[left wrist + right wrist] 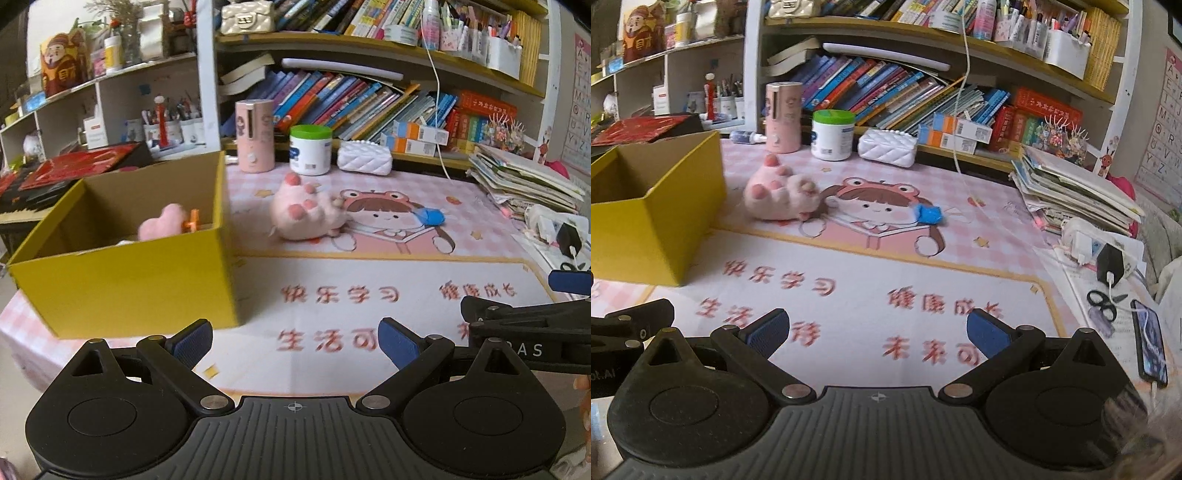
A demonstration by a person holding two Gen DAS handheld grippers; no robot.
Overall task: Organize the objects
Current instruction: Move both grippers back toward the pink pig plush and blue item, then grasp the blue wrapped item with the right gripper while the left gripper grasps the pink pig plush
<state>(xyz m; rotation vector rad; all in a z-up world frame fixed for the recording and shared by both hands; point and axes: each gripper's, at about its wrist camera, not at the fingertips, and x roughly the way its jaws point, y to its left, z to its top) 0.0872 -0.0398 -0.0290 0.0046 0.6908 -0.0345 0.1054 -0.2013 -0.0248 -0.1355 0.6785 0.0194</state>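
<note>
An open yellow cardboard box [122, 284] [661, 218] stands at the left of the pink desk mat. Inside it lie a pink plush heart [162, 223] and a small orange piece [192, 223]. A pink plush paw [306, 210] [779, 195] rests on the mat just right of the box. Further right lies a small blue object [430, 216] [927, 214]. My left gripper [295, 341] is open and empty, low over the mat's front. My right gripper [877, 332] is also open and empty, beside the left one; its body shows in the left wrist view [524, 325].
A pink cylinder [255, 134], a white jar with a green lid [310, 149] and a white quilted purse [364, 158] line the back. Bookshelves rise behind. A stack of booklets [1075, 188], a charger [1110, 267], scissors [1102, 302] and a phone [1152, 343] crowd the right.
</note>
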